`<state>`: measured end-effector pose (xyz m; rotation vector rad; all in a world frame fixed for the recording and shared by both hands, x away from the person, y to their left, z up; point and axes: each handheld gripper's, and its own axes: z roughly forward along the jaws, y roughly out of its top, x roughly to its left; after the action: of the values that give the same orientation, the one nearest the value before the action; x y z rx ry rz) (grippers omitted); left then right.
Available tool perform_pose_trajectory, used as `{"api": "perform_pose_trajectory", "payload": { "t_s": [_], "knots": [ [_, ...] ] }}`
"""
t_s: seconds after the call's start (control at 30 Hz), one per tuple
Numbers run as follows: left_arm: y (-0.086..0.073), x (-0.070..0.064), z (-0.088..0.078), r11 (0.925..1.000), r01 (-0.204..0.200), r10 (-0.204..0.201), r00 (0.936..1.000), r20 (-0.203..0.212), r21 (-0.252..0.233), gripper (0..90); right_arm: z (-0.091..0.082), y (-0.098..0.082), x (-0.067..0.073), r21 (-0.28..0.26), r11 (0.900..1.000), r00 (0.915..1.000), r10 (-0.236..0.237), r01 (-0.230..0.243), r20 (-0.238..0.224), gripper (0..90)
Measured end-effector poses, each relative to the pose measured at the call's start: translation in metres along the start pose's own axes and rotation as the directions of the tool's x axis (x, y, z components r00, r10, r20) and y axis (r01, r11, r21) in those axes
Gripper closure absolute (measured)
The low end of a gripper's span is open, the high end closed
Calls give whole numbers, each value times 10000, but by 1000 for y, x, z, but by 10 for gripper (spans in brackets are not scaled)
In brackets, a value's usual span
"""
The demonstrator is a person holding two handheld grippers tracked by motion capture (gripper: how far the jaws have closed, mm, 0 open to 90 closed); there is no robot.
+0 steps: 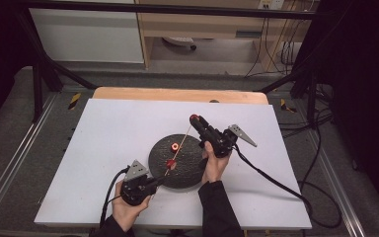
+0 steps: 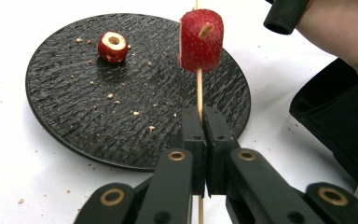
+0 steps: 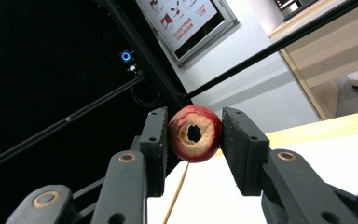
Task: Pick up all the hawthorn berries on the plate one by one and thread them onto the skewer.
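Fruit pieces are going onto a thin wooden skewer (image 2: 199, 88) over the black plate (image 2: 74, 121) on the white worktop (image 1: 108, 128). The left gripper (image 2: 204, 135) is pinching the skewer tight near its low end, with one red piece (image 2: 202, 40) already threaded. The right gripper (image 3: 195, 135) is squeezing a cored red piece (image 3: 195, 133) by its sides. This fruit is probably soft and light, and the stick may snap, so gentle side holds seem best. Another piece (image 2: 113, 46) is lying on the plate.
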<state>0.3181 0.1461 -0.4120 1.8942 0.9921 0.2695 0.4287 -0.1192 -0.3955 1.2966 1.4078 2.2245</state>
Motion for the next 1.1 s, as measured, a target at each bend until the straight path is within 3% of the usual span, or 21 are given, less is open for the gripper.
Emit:
{"api": "perform_pose_trajectory", "payload": {
  "t_s": [0.83, 1.1],
  "knots": [
    [0, -1, 0, 10000, -4, 5, 10000, 89, -64, 885, 0, 0, -1, 200, 9996, 9997, -196, 193, 134, 628],
    [4, -3, 2, 9997, 211, -208, 9996, 188, -154, 884, 0, -2, 0, 291, 9994, 9998, -189, 188, 57, 628]
  ]
}}
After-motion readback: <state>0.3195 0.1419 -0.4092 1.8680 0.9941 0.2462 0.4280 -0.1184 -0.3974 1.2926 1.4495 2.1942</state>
